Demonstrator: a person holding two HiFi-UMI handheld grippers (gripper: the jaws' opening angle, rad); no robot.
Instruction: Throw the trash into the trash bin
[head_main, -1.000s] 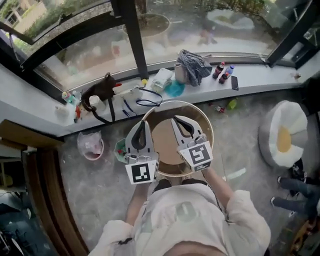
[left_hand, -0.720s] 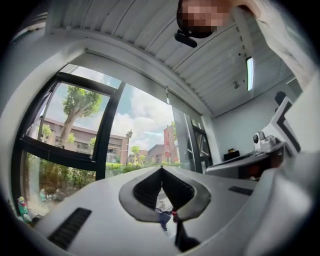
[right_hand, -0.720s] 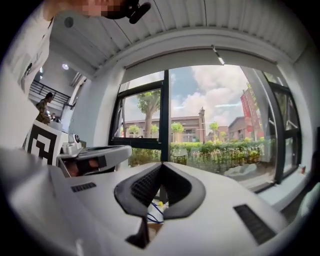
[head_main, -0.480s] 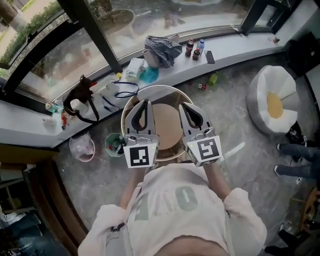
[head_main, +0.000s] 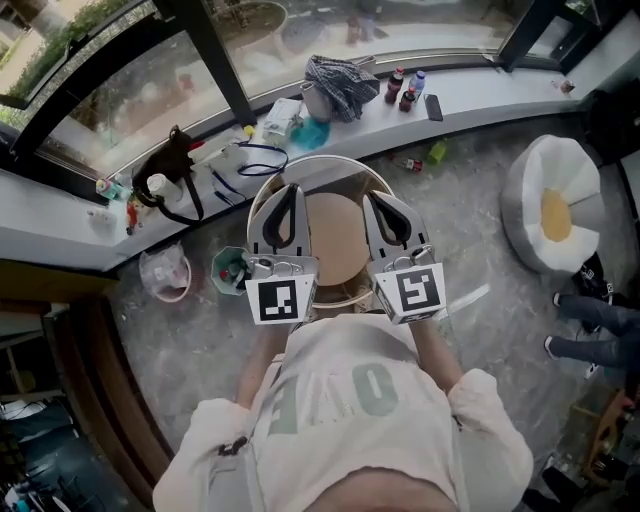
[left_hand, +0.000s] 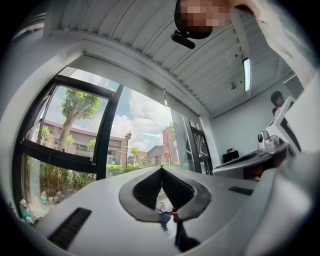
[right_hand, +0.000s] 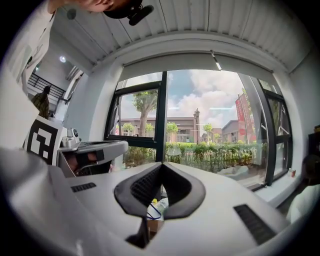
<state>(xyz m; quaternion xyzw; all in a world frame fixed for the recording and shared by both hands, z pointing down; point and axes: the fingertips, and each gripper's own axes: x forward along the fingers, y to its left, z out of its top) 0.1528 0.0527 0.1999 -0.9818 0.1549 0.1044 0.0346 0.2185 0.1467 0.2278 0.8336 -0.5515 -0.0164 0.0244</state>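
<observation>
1. Tongs: left gripper (head_main: 290, 188) and right gripper (head_main: 372, 198) are both closed tip to tip with nothing in either; they are held side by side, roughly level, above the round table (head_main: 335, 240), pointing at the window (head_main: 120, 105).
2. Task's things: a small green bin (head_main: 232, 270) sits on the floor (head_main: 470, 230) left of the table, with mixed bits inside; a pink tub (head_main: 166, 276) with a liner is just beside it; I can't settle which is the intended bin. A green scrap (head_main: 437, 152) and a red scrap (head_main: 408, 163) lie under the sill (head_main: 480, 100), right of the table, well apart from both bins. This fits trash waiting for pickup or hands drawn back after a drop; I call neither.
3. Risks, my judgement:
   - closed jaws would shove a scrap along the floor rather than grip it;
   - the table stands between hands and floor, so a low reach could knock its rim;
   - the green bin looks small and light, so a toss could miss, bounce out or tip it;
   - the two bins stand close together, so a drop could go in the wrong one;
   - the blue cord (head_main: 258, 160) on the sill could snag a jaw.
4. Surface: mottled grey floor, hard-looking; brown tabletop with a pale rim.
5. Room: curved dark-framed glazing; the sill is cluttered with a cloth (head_main: 340, 80), bottles (head_main: 405, 92) and a black bag (head_main: 175, 170); an egg-shaped cushion (head_main: 555, 215) lies at right.
</observation>
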